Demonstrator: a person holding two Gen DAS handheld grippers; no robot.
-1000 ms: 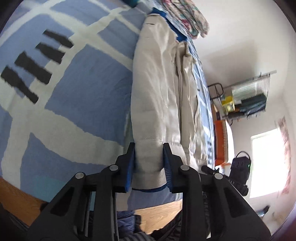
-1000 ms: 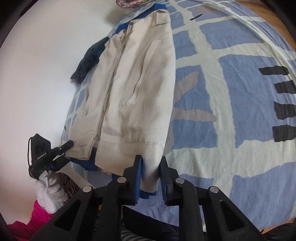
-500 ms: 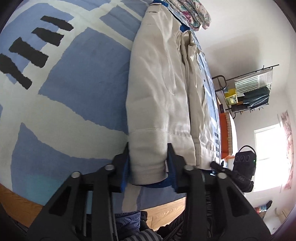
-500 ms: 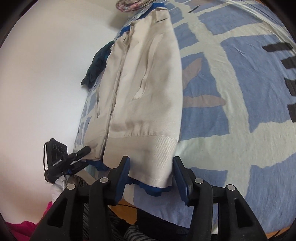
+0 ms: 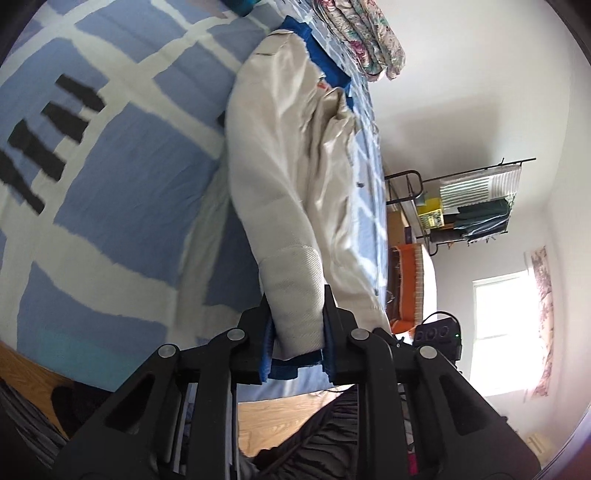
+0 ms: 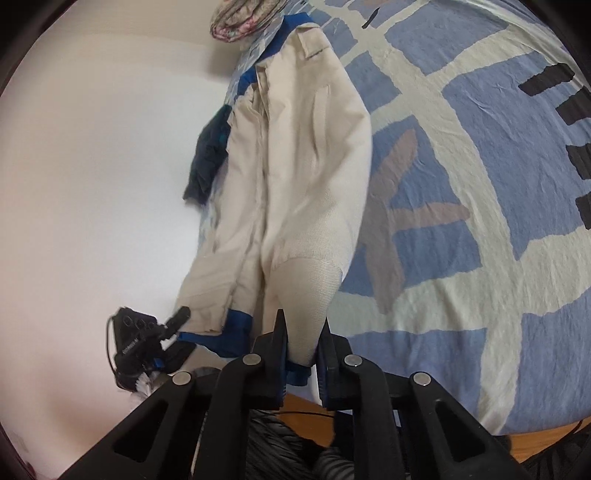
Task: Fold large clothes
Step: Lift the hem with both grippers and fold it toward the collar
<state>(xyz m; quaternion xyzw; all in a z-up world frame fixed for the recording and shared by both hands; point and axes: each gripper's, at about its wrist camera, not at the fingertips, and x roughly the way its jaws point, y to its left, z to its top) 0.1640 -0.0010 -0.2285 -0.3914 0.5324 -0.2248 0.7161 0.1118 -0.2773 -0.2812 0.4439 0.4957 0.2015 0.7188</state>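
Two grippers, left gripper [image 5: 297, 328] and right gripper [image 6: 302, 341], seemingly clamp one jacket [image 5: 280, 177]

- Left tongs [image 5: 297, 325]: pointing toward 12 o'clock and tilted downward, jaws just closed inward, pads clamped on a cream ribbed hem.
- Right tongs [image 6: 301, 338]: same downward tilt, jaws just narrowed, pinching another corner of that hem between both pads.

Jacket [image 5: 291, 177] lying lengthwise on the bedspread [image 5: 110, 192], its near hem corners between the left gripper [image 5: 297, 332] and right gripper [image 6: 301, 341], folded bedding [image 5: 365, 33] beyond its collar
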